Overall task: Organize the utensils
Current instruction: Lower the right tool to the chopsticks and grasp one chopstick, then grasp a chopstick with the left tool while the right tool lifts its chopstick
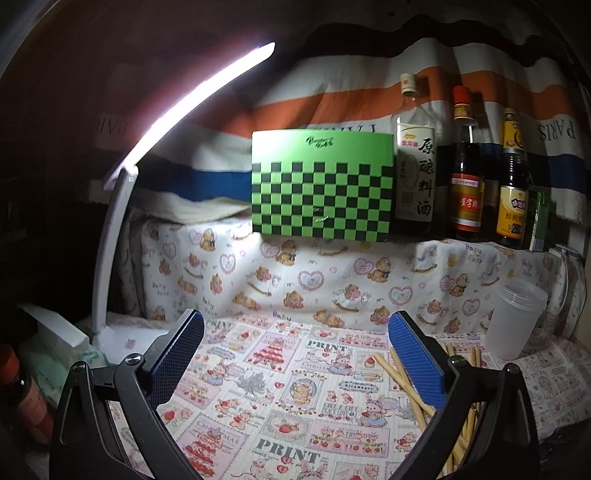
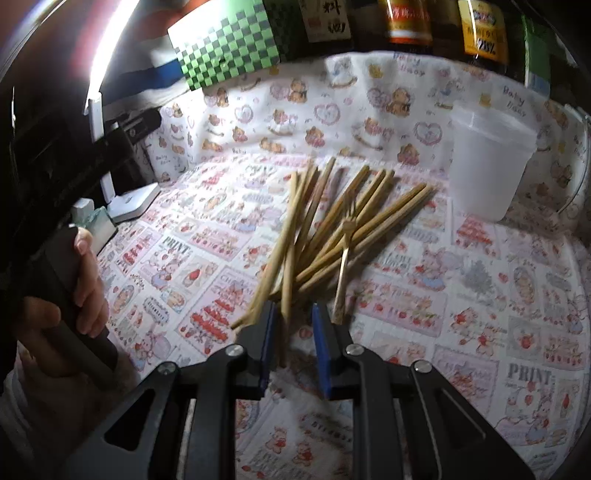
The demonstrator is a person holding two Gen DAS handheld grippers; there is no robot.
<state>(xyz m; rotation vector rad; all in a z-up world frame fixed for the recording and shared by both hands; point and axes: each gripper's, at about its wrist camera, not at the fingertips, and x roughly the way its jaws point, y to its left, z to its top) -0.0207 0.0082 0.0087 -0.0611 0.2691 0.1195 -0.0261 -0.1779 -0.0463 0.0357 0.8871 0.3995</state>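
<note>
Two hand-held grippers show: the right hand-held gripper (image 2: 293,314) is slightly parted around one near chopstick end without pressing it; the left hand-held gripper (image 1: 295,332) gapes wide, empty. Chopsticks (image 2: 332,221) lie heaped mid-surface, a fork (image 2: 345,254) on them, a plastic cup (image 2: 487,166) toward the back right corner.

Your lamp bar (image 1: 192,107) blows out white upper left; corners fall dark, fisheye bends the edges, right wrist view smears at the bottles (image 2: 443,26).
</note>
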